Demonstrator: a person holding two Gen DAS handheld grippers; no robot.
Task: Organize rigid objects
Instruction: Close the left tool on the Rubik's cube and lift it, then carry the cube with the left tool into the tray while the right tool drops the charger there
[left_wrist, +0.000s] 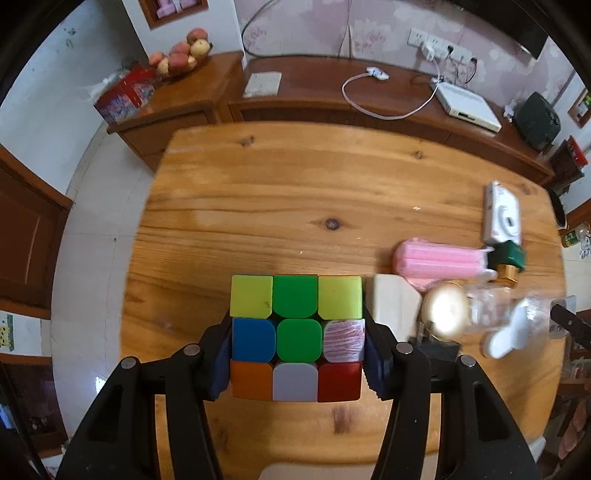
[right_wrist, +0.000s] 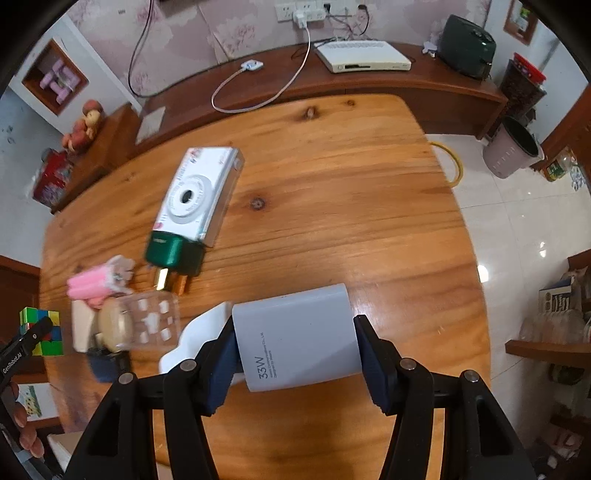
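Wooden table (left_wrist: 295, 192) under both grippers. Left gripper (left_wrist: 297, 354) clamps puzzle cube (left_wrist: 295, 338) by its sides, green-yellow row facing away. Right gripper (right_wrist: 295, 354) pinches white 33W charger (right_wrist: 299, 336), long axis across the jaws, print toward camera. Right of cube: cream block (left_wrist: 395, 310), pink pack (left_wrist: 439, 262), clear jar (left_wrist: 491, 310), green bottle (left_wrist: 508, 260), white camera (left_wrist: 502, 216) farthest.

The white charger (right_wrist: 299, 338) in the near middle of the right wrist view bears "33W" in large grey figures, with two lines of fine print beside it too small to read. At the near left edge, the black arm of the left tongs (right_wrist: 22, 349) carries white lettering "GenRobot.AI". The print on the white camera (right_wrist: 199, 194) is blurred.
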